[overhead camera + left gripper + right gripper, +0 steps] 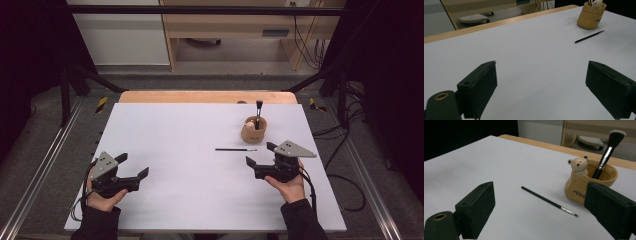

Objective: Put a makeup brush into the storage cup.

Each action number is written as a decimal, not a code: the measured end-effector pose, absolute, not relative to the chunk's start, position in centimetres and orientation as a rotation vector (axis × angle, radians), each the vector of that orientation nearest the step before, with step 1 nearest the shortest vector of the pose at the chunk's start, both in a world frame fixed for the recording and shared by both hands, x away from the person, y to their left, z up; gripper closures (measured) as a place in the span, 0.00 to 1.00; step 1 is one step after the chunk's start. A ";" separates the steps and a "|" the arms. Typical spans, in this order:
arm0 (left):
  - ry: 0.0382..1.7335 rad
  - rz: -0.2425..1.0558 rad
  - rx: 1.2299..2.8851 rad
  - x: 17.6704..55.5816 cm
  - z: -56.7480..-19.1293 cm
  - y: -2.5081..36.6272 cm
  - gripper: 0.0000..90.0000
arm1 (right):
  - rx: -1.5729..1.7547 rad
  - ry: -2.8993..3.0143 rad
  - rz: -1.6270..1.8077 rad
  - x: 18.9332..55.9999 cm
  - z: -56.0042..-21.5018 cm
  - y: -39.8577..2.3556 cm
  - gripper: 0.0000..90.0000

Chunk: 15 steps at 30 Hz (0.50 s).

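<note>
A tan ceramic cup (254, 131) with a small bear figure (578, 165) on its rim stands at the right back of the white table (175, 125). A large makeup brush (258, 112) stands upright in it. A thin black brush (235, 149) lies flat in front of the cup. My right gripper (259, 153) is open just behind the thin brush's tip end, nothing between its jaws; its own view has the thin brush (549, 201) and cup (575, 187) ahead. My left gripper (134, 164) is open and empty at the front left, far from the cup (591, 16).
A wooden strip (207, 96) borders the table's far edge. Metal frame rails (40, 175) run along both sides, and cables (345, 180) lie on the floor at the right. Wooden furniture (235, 25) stands beyond the table.
</note>
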State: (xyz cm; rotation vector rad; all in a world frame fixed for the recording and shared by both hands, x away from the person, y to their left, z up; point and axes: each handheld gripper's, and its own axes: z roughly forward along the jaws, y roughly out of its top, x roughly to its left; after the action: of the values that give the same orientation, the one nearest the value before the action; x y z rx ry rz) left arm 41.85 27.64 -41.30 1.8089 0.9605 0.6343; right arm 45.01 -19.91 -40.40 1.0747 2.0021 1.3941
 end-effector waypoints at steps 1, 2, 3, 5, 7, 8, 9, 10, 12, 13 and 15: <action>0.960 0.634 1.810 41.8 -41.3 27.6 0.10 | 1.076 2.007 1.391 45.2 -40.4 -19.7 0.12; 0.958 0.635 1.811 41.8 -41.3 27.6 0.10 | 1.078 2.012 1.383 45.5 -40.5 -19.5 0.12; 0.956 0.636 1.812 41.8 -41.3 27.5 0.10 | 1.077 2.015 1.378 45.7 -40.6 -19.3 0.12; 0.956 0.635 1.811 41.8 -41.3 27.5 0.10 | 1.075 2.026 1.366 46.3 -40.7 -18.8 0.12; 0.958 0.635 1.812 41.8 -41.3 27.6 0.10 | 1.083 2.033 1.362 46.6 -40.8 -18.5 0.12; 0.957 0.635 1.809 41.8 -41.3 27.6 0.10 | 1.086 2.035 1.359 46.8 -40.9 -18.3 0.12; 0.958 0.637 1.808 41.8 -41.3 27.6 0.10 | 1.086 2.041 1.359 47.0 -40.9 -18.2 0.12; 0.957 0.636 1.807 41.8 -41.2 27.6 0.10 | 1.086 2.046 1.355 47.3 -41.0 -18.0 0.12; 0.957 0.635 1.804 41.8 -41.2 27.7 0.10 | 1.088 2.054 1.347 47.7 -41.0 -17.6 0.13; 0.955 0.636 1.807 41.8 -41.2 27.6 0.10 | 1.089 2.058 1.343 47.9 -41.1 -17.5 0.13; 0.952 0.636 1.810 41.8 -41.2 27.6 0.10 | 1.089 2.066 1.335 48.3 -41.2 -17.2 0.13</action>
State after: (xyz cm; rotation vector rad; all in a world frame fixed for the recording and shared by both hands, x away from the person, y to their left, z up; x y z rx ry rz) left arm 41.82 27.58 -41.25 1.8098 0.9523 0.6355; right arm 48.28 -17.19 -41.19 1.0886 2.0656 1.3353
